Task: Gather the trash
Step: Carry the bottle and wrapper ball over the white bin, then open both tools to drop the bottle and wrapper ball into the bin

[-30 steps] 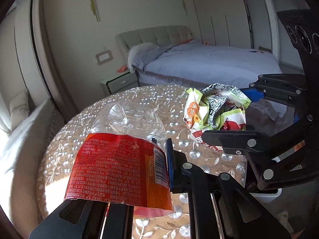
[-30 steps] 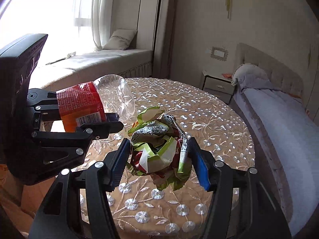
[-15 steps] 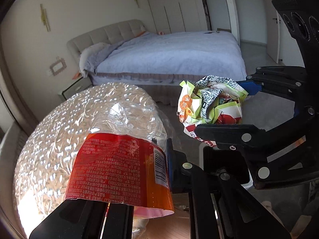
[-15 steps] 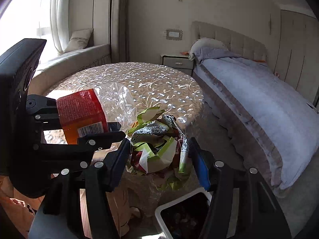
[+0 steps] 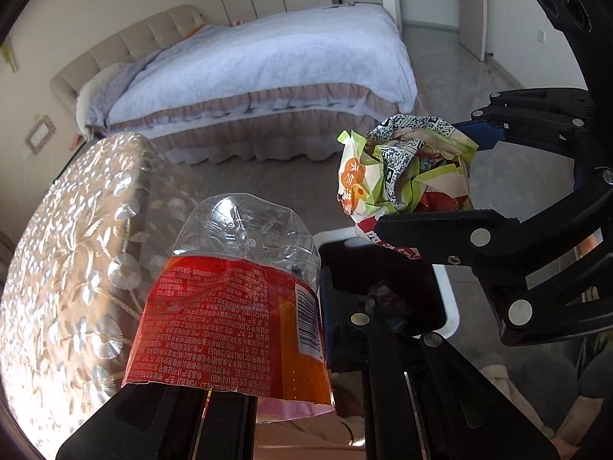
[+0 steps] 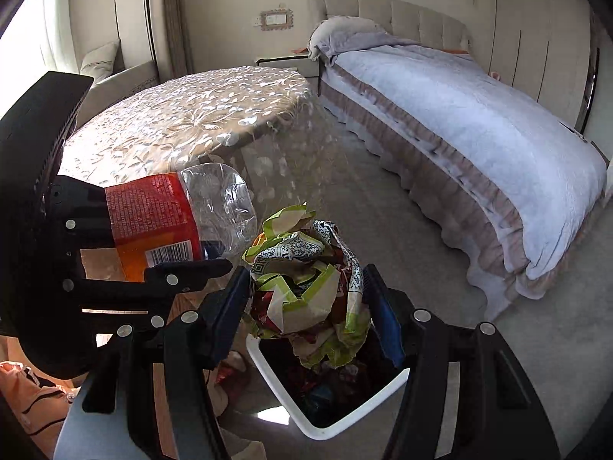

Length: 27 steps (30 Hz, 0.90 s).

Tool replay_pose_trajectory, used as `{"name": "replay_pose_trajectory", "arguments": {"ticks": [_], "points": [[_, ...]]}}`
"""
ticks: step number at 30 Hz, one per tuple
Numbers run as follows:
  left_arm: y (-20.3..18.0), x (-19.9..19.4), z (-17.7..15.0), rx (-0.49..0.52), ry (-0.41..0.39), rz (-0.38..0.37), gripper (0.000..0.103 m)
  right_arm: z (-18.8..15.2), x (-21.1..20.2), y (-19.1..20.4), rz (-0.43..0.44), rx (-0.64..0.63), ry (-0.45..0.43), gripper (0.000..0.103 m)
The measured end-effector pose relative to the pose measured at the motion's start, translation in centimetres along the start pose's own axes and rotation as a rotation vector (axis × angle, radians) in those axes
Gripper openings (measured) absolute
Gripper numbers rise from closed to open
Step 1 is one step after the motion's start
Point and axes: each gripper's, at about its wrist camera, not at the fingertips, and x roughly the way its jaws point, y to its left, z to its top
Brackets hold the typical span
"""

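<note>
My left gripper [image 5: 245, 329] is shut on a clear plastic bottle [image 5: 233, 306] with a red and orange label; it also shows in the right wrist view [image 6: 164, 222]. My right gripper [image 6: 306, 291] is shut on a crumpled wad of green, white and red wrappers [image 6: 306, 287], seen from the side in the left wrist view [image 5: 402, 176]. Both are held in the air over a white-rimmed trash bin [image 6: 276, 368] holding several pieces of trash; its rim also shows in the left wrist view [image 5: 448, 299]. The wad hangs directly above the bin's opening.
A round table with a floral embroidered cloth [image 6: 184, 122] stands behind and left of the bin. A bed with a grey cover [image 6: 459, 96] fills the right side. Grey floor [image 6: 383, 207] lies between them. An orange garment [image 6: 23, 391] lies at lower left.
Both grippers have swung away from the tabletop and down toward the floor with their loads. The trash bin has come into view beneath them. Both grips are unchanged.
</note>
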Motion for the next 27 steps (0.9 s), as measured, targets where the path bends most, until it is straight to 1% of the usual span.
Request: {"name": "replay_pose_trajectory", "arguments": {"ticks": [2, 8, 10, 12, 15, 18, 20, 21, 22, 23, 24, 27], "points": [[-0.6, 1.7, -0.1, 0.013, 0.033, -0.027, 0.009, -0.9, 0.8, -0.9, 0.006, 0.008, 0.027, 0.062], [-2.0, 6.3, -0.1, 0.079, 0.124, -0.072, 0.009, -3.8, 3.9, -3.8, 0.028, 0.017, 0.114, 0.062], [-2.6, 7.9, -0.4, 0.094, 0.16, -0.09, 0.009, -4.3, 4.7, -4.3, 0.035, 0.026, 0.144, 0.062], [-3.0, 9.7, -0.4, 0.098, 0.196, -0.122, 0.009, -5.2, 6.1, -5.0, 0.044, 0.027, 0.179, 0.062], [-3.5, 12.0, -0.6, 0.095, 0.246, -0.16, 0.009, -6.6, 7.7, -5.5, 0.043, 0.003, 0.23, 0.062], [-4.6, 13.9, -1.2, 0.13, 0.287, -0.178, 0.009, -8.0, 9.2, -6.0, 0.043, -0.014, 0.288, 0.063], [-5.2, 15.2, -1.4, 0.137, 0.321, -0.21, 0.011, -9.0, 10.1, -6.5, 0.048, -0.015, 0.329, 0.064], [-5.3, 15.9, -1.5, 0.136, 0.347, -0.229, 0.015, -9.2, 10.3, -6.5, 0.052, -0.018, 0.348, 0.068], [-5.4, 16.4, -1.7, 0.132, 0.37, -0.243, 0.047, -9.5, 10.6, -6.6, 0.053, -0.02, 0.365, 0.085], [-5.4, 16.6, -1.7, 0.127, 0.371, -0.247, 0.1, -10.0, 10.6, -6.7, 0.042, -0.029, 0.37, 0.096], [-5.5, 16.5, -1.9, 0.129, 0.351, -0.247, 0.096, -10.2, 10.7, -6.7, 0.039, -0.032, 0.38, 0.098], [-5.9, 16.4, -1.9, 0.149, 0.346, -0.255, 0.098, -10.7, 10.3, -6.7, 0.023, -0.028, 0.394, 0.098]]}}
